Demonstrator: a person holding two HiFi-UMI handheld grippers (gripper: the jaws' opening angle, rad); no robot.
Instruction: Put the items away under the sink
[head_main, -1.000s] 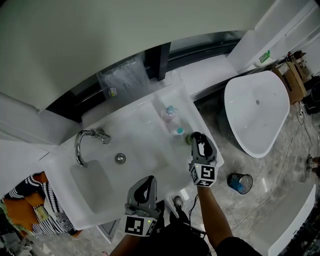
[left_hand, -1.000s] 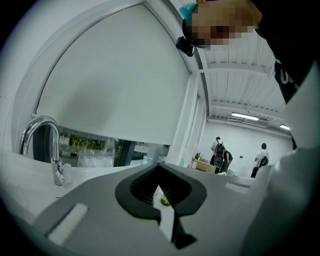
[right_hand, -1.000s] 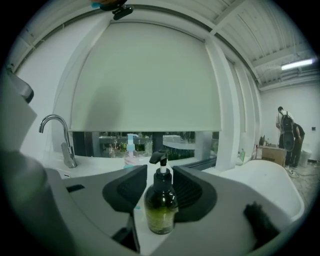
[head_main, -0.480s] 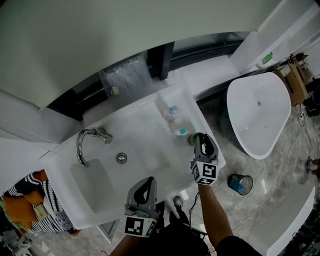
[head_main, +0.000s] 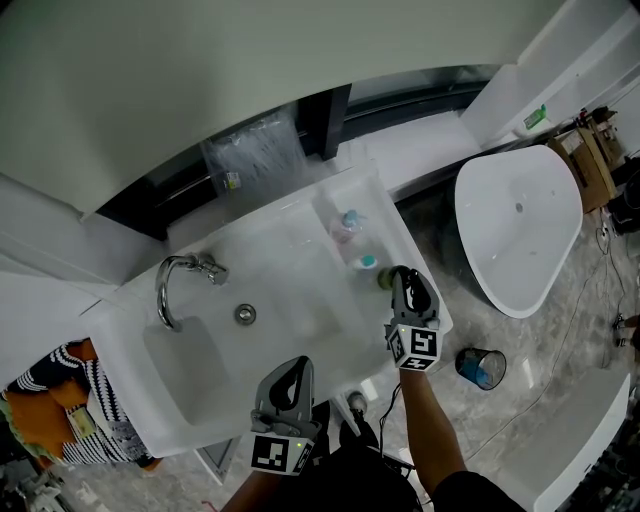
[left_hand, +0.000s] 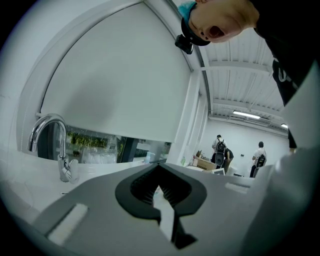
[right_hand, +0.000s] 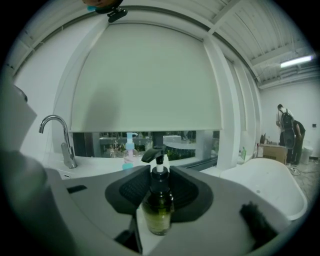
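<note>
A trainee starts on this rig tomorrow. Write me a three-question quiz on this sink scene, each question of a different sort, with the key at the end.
1. Multiple choice: what stands between the right gripper's jaws? A) a sponge B) a green pump bottle C) a cup
2. True or false: the left gripper has a bottle between its jaws.
3. Fill in: apart from the green one, ___ more bottles stand on the sink top.
Key: 1 B; the jaws have just been closing on it. 2 false; they are together, with nothing between them. 3 two: a pink bottle and a teal-capped bottle.
</note>
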